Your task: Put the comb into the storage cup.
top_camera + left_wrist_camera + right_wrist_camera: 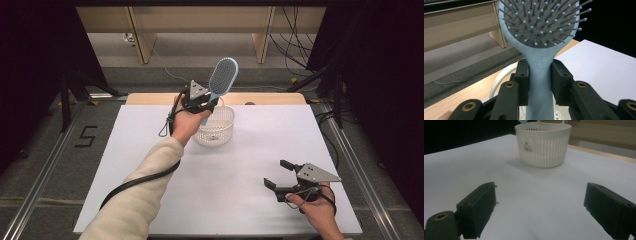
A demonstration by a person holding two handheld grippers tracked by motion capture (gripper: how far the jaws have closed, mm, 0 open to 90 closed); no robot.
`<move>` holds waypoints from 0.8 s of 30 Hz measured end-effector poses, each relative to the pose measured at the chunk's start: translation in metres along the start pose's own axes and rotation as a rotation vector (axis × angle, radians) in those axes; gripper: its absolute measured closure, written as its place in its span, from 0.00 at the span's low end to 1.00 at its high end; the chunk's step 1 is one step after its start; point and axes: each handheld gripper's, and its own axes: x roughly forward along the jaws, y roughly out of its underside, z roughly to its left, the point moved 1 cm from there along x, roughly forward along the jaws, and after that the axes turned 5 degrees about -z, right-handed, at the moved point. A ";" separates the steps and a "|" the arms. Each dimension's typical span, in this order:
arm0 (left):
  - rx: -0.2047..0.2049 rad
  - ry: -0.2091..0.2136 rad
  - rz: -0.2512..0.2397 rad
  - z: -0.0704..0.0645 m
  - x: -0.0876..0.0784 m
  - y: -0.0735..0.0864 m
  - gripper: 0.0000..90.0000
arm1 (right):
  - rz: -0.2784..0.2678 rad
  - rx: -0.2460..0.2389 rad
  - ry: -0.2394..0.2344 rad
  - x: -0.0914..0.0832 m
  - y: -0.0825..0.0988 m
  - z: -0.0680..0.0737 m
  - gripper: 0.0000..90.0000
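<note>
The left gripper (pixel 204 103), at upper centre of the high view, grasps the blue hairbrush (pixel 220 80) by its handle, the long axis upright, the handle end over the white basket (pixel 216 131). The right gripper (pixel 280 176), lower right, is released with nothing between its 2 jaws. The white table (pixel 150 150) stands on a grey floor.

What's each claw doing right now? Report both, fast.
Left claw: shut on the handle of the light blue plastic paddle hairbrush, held above the white slotted plastic basket.
Right claw: open, holding nothing, over the white table.
</note>
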 end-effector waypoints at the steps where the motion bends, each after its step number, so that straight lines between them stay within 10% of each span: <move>1: 0.002 0.000 0.000 0.000 0.000 0.000 0.77 | 0.000 0.000 0.000 0.000 0.000 0.000 0.13; 24: 0.025 -0.002 0.001 0.004 0.004 0.003 0.77 | -0.001 0.003 -0.001 0.000 0.000 0.000 0.13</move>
